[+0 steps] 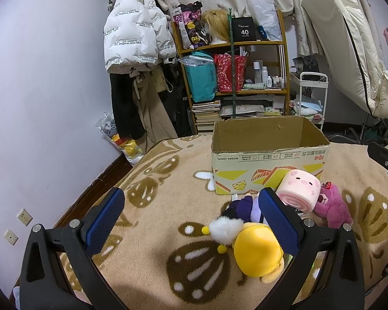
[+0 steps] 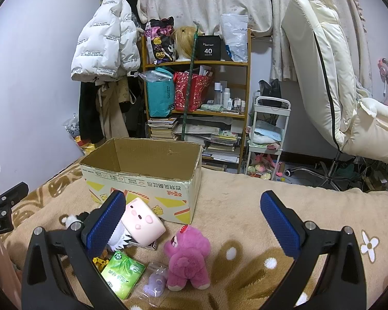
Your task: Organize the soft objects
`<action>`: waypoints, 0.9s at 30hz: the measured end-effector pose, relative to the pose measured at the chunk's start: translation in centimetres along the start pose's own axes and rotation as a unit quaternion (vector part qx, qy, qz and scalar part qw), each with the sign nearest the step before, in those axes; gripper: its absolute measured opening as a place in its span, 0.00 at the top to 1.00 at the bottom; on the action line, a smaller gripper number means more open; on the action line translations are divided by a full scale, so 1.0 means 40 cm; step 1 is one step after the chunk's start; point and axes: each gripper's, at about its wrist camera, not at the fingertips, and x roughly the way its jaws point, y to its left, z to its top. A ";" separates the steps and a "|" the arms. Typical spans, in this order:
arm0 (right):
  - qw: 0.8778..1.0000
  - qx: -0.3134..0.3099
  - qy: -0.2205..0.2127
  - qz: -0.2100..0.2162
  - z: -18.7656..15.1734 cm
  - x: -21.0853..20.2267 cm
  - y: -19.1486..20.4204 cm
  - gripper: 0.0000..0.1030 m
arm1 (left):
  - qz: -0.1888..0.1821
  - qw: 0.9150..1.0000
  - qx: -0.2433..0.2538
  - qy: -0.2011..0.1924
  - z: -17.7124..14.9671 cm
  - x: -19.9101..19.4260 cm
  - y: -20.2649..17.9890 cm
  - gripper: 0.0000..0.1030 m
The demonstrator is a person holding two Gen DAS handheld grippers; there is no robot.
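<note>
Blanket (image 2: 245, 206) under cardboard box (image 2: 142, 178), shelf (image 2: 196, 63) behind; both tongs wide, empty.

Beside my tan cardboard box (image 2: 142, 178) with yellow and orange shapes: a pale pink roll plush (image 2: 143, 219), magenta bear (image 2: 187, 255), yellow plush (image 1: 257, 252), green packet (image 2: 122, 273). My pads (image 2: 106, 222) are blue.

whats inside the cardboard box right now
Only bare brown inner walls of the cardboard box show; no toy rises above its rim. Its floor is hidden behind the front wall in both views, so low contents cannot be ruled out.
</note>
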 end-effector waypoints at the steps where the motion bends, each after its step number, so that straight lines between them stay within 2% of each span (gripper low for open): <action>1: 1.000 0.000 0.000 0.000 0.000 0.001 0.001 0.00 | -0.001 1.000 0.000 0.000 0.000 0.001 -0.001 0.01; 27: 1.000 -0.001 -0.001 -0.001 0.000 0.002 -0.001 0.00 | 0.001 1.000 0.001 0.001 -0.004 0.001 -0.005 0.01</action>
